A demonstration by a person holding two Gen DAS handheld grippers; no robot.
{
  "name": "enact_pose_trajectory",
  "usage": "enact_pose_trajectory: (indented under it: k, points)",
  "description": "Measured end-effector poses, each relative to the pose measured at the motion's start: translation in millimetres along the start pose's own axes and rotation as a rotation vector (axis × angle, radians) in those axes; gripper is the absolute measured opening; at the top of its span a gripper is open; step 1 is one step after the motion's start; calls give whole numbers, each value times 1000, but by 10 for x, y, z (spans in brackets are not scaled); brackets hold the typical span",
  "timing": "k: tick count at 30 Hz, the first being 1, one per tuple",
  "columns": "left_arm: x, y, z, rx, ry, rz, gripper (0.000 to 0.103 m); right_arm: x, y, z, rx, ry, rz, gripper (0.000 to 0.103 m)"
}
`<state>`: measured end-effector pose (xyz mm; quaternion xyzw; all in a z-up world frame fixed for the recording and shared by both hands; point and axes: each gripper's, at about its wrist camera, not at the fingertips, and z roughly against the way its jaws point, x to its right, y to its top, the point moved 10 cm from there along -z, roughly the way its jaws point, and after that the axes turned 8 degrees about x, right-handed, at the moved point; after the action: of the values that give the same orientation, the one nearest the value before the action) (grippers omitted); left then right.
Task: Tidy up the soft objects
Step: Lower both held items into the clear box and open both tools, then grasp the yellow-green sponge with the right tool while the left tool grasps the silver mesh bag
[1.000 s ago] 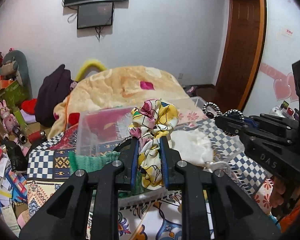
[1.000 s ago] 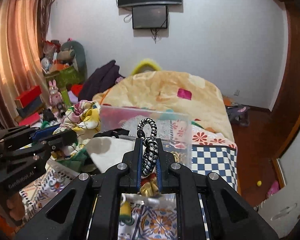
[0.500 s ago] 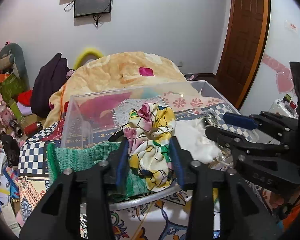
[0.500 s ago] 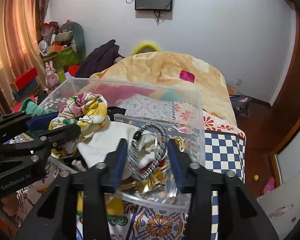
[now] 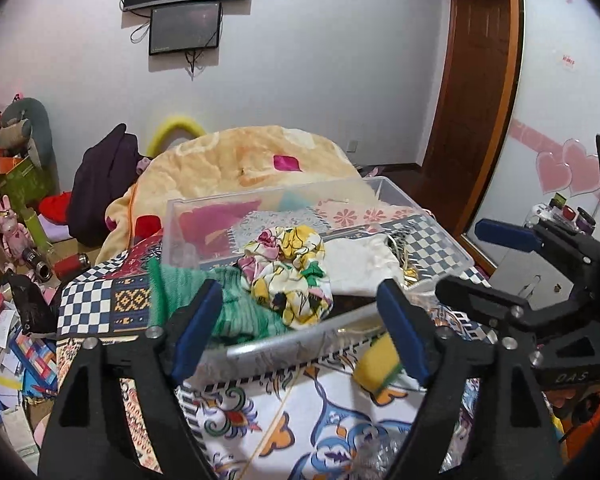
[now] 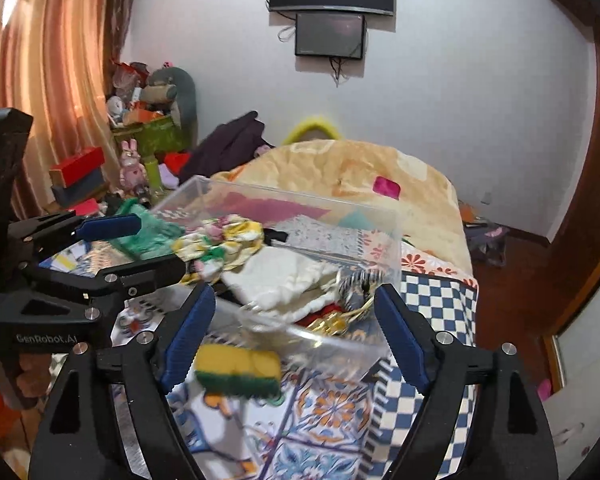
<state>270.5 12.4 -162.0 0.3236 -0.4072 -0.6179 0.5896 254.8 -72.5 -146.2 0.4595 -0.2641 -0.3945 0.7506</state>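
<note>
A clear plastic bin (image 5: pixel 432 220) stands on the patterned cloth; it also shows in the right wrist view (image 6: pixel 388 216). Inside lie a floral scrunchie (image 5: pixel 288 268), a green knit cloth (image 5: pixel 204 292), a white fluffy cloth (image 5: pixel 360 260) and a black-and-white hair tie (image 6: pixel 360 280). My left gripper (image 5: pixel 300 330) is open and empty just before the bin's near rim. My right gripper (image 6: pixel 292 334) is open and empty at the bin's right front. A yellow-green sponge (image 6: pixel 240 372) lies on the cloth in front of the bin.
A bed with an orange blanket (image 5: pixel 252 160) lies behind the bin. Toys and boxes (image 5: pixel 16 200) crowd the left side. A wooden door (image 5: pixel 476 80) is at the right. The patterned tablecloth (image 5: pixel 320 420) spreads below the grippers.
Both grippers opened wide and drew back. The floral scrunchie left the left jaws and the black-and-white hair tie left the right jaws; both now lie in the bin.
</note>
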Motion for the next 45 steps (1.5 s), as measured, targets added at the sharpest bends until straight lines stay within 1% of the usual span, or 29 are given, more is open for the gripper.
enact_pose_trajectory:
  k: [2, 4, 10, 16, 18, 19, 20, 26, 32, 34, 37, 39, 42, 45]
  points:
    - [-33, -35, 88, 4, 5, 10, 88, -53, -60, 17, -7, 13, 2, 80]
    - [-63, -69, 132, 4, 7, 20, 90, -95, -142, 9, -18, 22, 3, 80]
    - [-146, -320, 173, -39, 29, 16, 90, -185, -470, -216, -112, 52, -13, 80]
    - [-206, -557, 130, -87, 35, 25, 90, -242, -722, -471, -208, 107, -74, 80]
    - [-214, -630, 128, -103, 35, 32, 90, -253, -757, -489, -215, 116, -96, 69]
    - [-214, -647, 125, -106, 35, 33, 90, -254, -770, -503, -223, 123, -103, 61]
    - [-207, -674, 127, -111, 32, 37, 90, -258, -784, -516, -230, 137, -113, 61]
    - [-28, -788, 160, -131, -6, 46, 90, -254, -738, -316, -182, 104, -100, 59]
    - [222, -915, 240, -152, -56, 58, 90, -85, -725, 54, -118, 50, -127, 59]
    - [289, -964, 267, -160, -66, 62, 91, -16, -752, 136, -112, 36, -140, 59]
    - [462, -1083, 299, -185, -102, 77, 91, 70, -808, 249, -110, 12, -150, 59]
    - [578, -1153, 323, -193, -106, 64, 91, 103, -862, 330, -111, 3, -160, 59]
    - [717, -1228, 314, -205, -114, 32, 91, 102, -889, 391, -110, 2, -172, 59]
    - [809, -1343, 300, -245, -153, 48, 91, 87, -905, 447, -105, -1, -175, 59]
